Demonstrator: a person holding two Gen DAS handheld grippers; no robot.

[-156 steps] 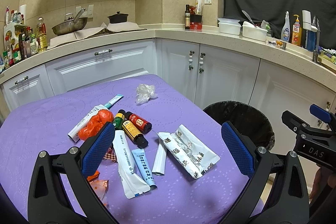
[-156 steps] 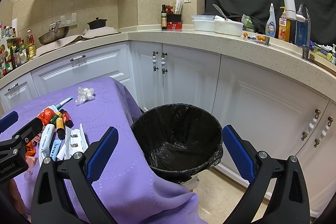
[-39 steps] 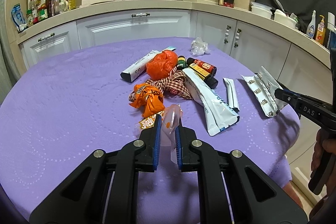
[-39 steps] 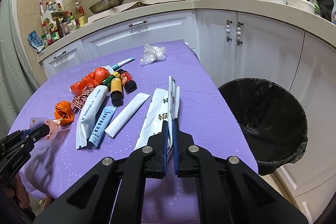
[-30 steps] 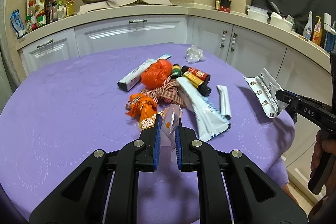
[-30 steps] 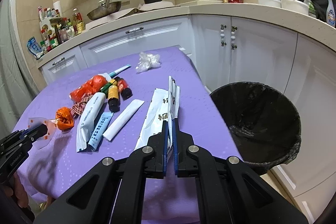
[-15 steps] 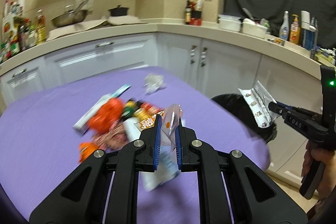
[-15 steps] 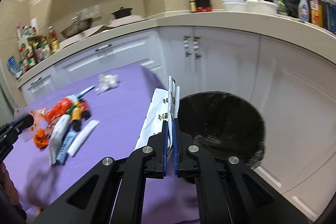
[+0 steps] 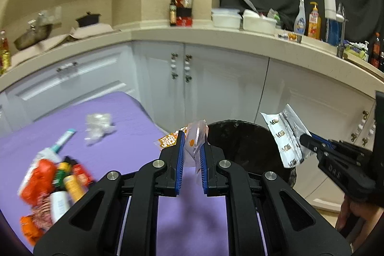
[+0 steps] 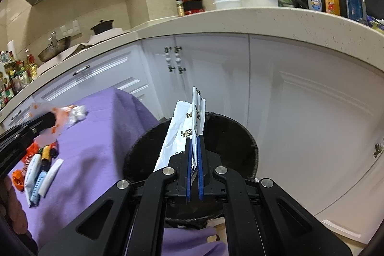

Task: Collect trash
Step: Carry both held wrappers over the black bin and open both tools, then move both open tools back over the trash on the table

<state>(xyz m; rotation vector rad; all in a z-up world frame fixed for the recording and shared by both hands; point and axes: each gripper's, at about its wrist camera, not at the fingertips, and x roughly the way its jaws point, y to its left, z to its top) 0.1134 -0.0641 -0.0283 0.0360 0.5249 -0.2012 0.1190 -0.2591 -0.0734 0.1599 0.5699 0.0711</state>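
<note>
1. A crinkled clear plastic wrapper with orange print [image 9: 195,136] is sitting pinched between the blue pads of the left gripper [image 9: 192,148], whose jaws are clamped on it, at the edge of the purple-clothed table [image 9: 124,140] and just short of the bin.
2. A white and silver foil sachet with dark lettering [image 10: 186,128] is standing upright in the right gripper [image 10: 194,155], its jaws pressed together on the packet's lower edge (the same packet is showing at the right of the left view [image 9: 284,136]).
3. A round black bin lined with a black bag [image 10: 228,136] is sitting directly below and beyond the sachet, just beside the table.
4. More litter is lying on the cloth: a crumpled clear plastic ball [image 9: 98,124], a white tube with a teal cap [image 9: 60,140], small dark bottles [image 9: 72,176] and orange wrappers [image 9: 36,179], somewhat blurred.
5. White cabinet doors [image 10: 216,68] are standing behind the bin.
</note>
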